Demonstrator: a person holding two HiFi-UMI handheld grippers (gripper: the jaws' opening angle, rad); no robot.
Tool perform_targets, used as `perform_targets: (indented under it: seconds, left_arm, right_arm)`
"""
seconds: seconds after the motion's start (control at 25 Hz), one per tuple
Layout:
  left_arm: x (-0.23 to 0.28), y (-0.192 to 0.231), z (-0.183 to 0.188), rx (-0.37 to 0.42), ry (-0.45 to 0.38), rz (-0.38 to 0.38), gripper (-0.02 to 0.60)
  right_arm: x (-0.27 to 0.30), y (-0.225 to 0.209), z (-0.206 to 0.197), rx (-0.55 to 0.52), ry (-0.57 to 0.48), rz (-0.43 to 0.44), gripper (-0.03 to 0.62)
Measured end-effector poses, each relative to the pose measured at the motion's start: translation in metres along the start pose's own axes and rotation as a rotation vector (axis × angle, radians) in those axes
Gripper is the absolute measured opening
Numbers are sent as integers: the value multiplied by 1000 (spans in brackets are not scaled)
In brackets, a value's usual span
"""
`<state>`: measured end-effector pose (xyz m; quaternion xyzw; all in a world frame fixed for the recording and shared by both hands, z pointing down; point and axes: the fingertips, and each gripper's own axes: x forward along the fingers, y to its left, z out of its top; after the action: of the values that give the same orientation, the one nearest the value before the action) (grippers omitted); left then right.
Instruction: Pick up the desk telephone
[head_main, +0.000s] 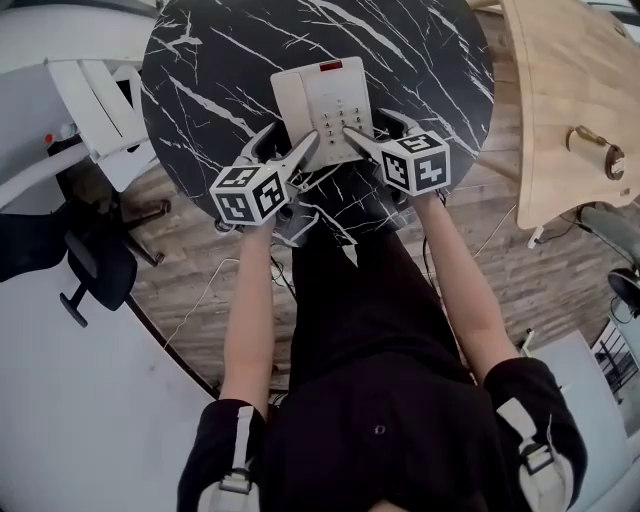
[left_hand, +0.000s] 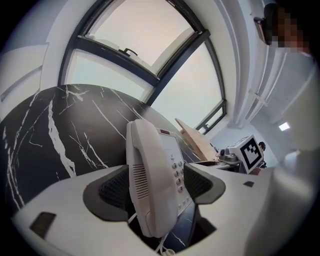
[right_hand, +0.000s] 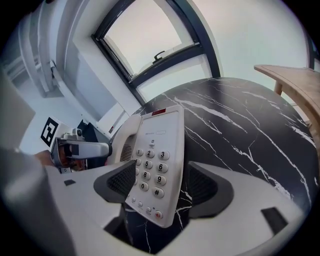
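At the far left of the head view a white chair stands beside the round black marble table, clear of the work. Next comes the left claw, angled down at the near left corner of the desk telephone. Its jaws stand wide, and its own view shows the handset side of the telephone between the two dark pads. Neither pad appears to press on it, so nothing is gripped there yet. The telephone lies flat on the table, close to the near edge and roughly centred in front of the person, handset on its cradle at the left. That position probably explains why each claw takes one side. The right claw mirrors the left at the near right side, jaws equally wide. Its view shows the keypad half of the body between the pads, with a gap on either side. Taking both sides at once looks meant to keep the body level and the handset seated during a lift. At the far right, a pale wooden table sits well apart.
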<state>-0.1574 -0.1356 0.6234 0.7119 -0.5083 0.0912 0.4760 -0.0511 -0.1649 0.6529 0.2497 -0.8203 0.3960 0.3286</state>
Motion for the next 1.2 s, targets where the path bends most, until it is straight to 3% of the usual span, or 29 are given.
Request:
perform_targets:
  seconds: [1.2]
  left_arm:
    - [21,9,-11,-74,19,-98,370]
  right_arm:
    - [27,-2,-5,42,40,18,324]
